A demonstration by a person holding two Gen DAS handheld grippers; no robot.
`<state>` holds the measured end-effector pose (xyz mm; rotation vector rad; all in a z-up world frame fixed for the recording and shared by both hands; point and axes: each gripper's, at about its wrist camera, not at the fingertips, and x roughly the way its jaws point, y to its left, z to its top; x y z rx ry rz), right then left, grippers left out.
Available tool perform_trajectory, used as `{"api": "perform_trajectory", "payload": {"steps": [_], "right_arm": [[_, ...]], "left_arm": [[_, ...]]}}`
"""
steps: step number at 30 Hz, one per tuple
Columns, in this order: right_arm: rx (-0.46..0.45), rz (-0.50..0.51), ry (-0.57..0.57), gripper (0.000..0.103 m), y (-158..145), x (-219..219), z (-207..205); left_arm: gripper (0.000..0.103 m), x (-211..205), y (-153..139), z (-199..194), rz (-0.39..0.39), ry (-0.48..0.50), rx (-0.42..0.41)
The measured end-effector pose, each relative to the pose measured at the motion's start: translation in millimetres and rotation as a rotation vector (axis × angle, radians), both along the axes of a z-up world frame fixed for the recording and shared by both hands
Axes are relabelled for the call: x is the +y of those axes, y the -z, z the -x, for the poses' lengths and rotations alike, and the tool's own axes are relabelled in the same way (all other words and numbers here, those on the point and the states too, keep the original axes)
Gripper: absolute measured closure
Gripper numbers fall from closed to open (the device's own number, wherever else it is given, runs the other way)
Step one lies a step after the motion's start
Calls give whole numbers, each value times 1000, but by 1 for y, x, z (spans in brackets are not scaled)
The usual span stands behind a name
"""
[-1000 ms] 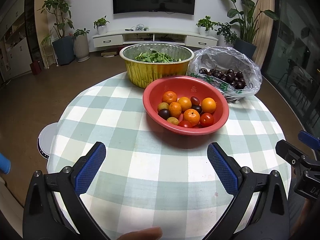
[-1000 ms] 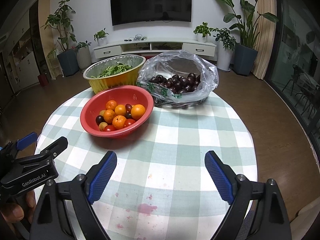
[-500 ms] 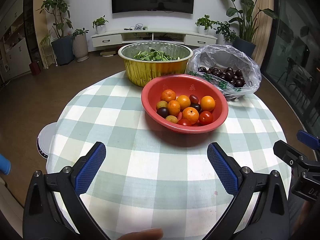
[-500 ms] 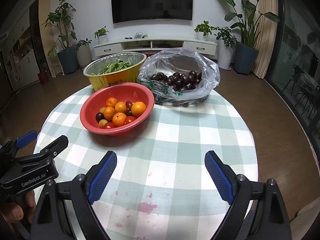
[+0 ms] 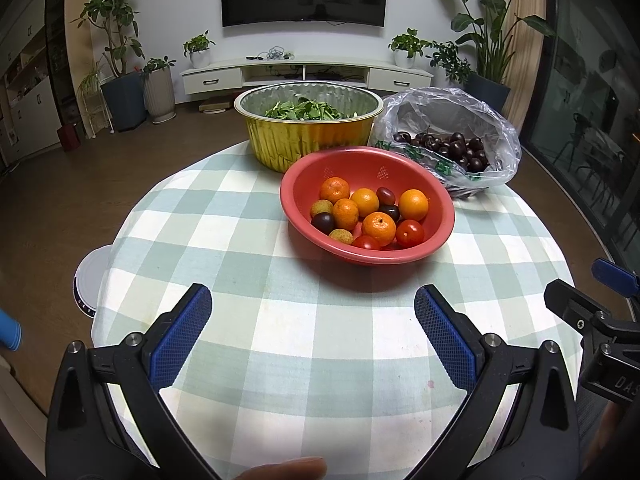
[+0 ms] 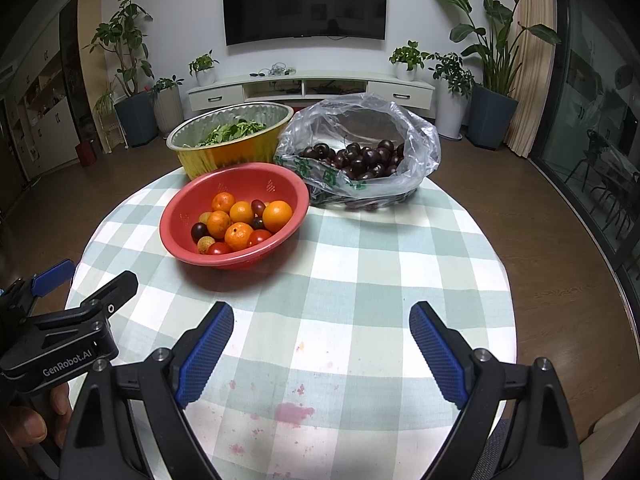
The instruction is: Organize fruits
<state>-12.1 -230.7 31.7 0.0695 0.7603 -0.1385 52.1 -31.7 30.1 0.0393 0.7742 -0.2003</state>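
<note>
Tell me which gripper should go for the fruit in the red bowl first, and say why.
Probably the left gripper. Both grippers are open and empty, but in its own view the red bowl lies almost straight ahead, while for the right gripper the bowl sits off to the left. The margin is small.

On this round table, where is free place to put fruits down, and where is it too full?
Free: the checked cloth between the red bowl and both open grippers, plus the near right side below the cherry bag. Left of the bowl is bare too. Crowded: the far edge, where gold basin, bowl and bag stand close together.
</note>
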Motion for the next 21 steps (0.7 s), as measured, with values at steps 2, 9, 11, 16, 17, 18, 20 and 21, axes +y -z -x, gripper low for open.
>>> {"api": "perform_trajectory", "payload": {"steps": [2,9,11,16,17,18,20,21], "right_arm": [[0,-1,0,11,1,-1,1],[2,0,0,11,0,0,0],[2,0,-1,11,-1,0,0],[4,0,-1,11,1,0,0],[4,1,-1,11,1,0,0],[4,1,-1,11,1,0,0],[5,1,-1,11,0,0,0],[5,1,-1,11,1,0,0]], "left_arm": [[0,0,0,0,-1,0,-1],[0,0,1,0,-1,5,2],[0,0,2,0,-3,7,1],[0,0,2,1,-2,7,1],[0,0,2,0,-2,6,1],[0,0,2,1,-2,6,1],[0,0,3,1,5,8,4],[0,1,3,0,7,12,5]]}}
